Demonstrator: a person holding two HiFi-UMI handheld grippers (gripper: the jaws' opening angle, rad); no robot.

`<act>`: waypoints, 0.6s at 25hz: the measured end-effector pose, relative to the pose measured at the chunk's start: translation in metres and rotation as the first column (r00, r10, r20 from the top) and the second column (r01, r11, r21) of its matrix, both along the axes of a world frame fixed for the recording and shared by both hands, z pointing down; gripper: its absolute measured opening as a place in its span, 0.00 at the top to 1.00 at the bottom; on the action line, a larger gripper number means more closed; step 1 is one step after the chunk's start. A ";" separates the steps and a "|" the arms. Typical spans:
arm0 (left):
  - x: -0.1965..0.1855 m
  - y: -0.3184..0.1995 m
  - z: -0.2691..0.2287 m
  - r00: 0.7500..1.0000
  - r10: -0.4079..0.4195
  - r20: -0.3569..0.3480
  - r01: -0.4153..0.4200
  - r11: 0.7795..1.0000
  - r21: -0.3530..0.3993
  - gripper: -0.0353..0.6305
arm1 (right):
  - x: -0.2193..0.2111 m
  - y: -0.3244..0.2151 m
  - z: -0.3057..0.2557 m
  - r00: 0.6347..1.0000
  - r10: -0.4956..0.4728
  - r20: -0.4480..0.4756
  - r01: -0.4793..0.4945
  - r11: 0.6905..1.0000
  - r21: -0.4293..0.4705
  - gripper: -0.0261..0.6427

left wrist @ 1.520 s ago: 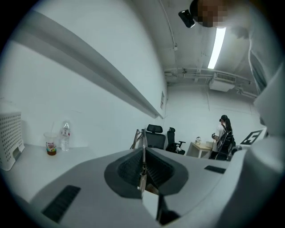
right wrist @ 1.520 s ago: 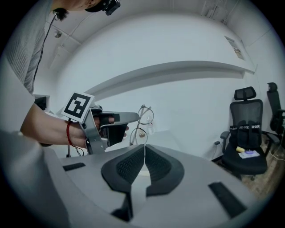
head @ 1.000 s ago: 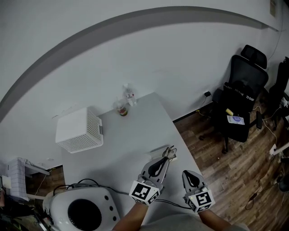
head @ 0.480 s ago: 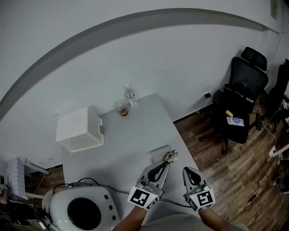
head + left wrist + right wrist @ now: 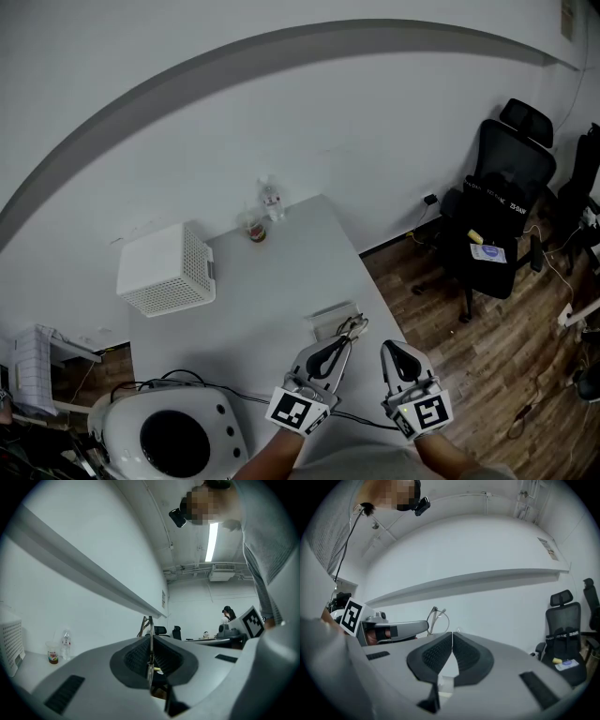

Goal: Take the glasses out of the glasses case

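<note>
1. Head view: the worktop [image 5: 272,281] is a white table set against the wall. Its middle and far half are bare, so that is my open room for setting things down. Past the right edge is wood floor, with an office chair [image 5: 502,187] well apart.
2. A round white device [image 5: 169,436] fills the near left corner. Its cable [image 5: 234,396] runs along the near edge toward my wrists, so I judge leftward room tight.
3. A perforated white box [image 5: 167,270] sits by the left edge. A bottle [image 5: 271,200] and cup [image 5: 251,228] stand at the far edge, out of my way.
4. The glasses case [image 5: 328,317] lies near the right edge, just beyond my tongs.
5. My left tongs [image 5: 345,337] are clenched on the glasses [image 5: 353,325], pinching the thin frame [image 5: 150,634] between the pads. I hold them level, and I judge the glasses are already out of the case.
6. My right tongs [image 5: 392,349] are clenched on nothing, beside the left near the right edge, spare for steadying the case.
</note>
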State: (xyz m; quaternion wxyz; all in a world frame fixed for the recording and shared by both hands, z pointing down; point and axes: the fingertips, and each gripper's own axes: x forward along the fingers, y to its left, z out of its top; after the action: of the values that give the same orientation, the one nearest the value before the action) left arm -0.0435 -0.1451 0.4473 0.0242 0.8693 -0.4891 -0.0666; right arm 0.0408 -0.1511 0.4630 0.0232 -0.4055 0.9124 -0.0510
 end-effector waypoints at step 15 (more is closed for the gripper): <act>0.001 0.004 0.006 1.000 0.004 0.009 -0.004 1.000 -0.025 0.91 | -0.002 0.002 -0.005 1.000 -0.011 -0.018 0.011 1.000 -0.005 0.94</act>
State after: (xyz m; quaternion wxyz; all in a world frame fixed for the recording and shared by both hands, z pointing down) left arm -0.0427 -0.1409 0.4537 0.0328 0.8702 -0.4883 -0.0568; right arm 0.0388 -0.1495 0.4578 0.0136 -0.4009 0.9147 -0.0495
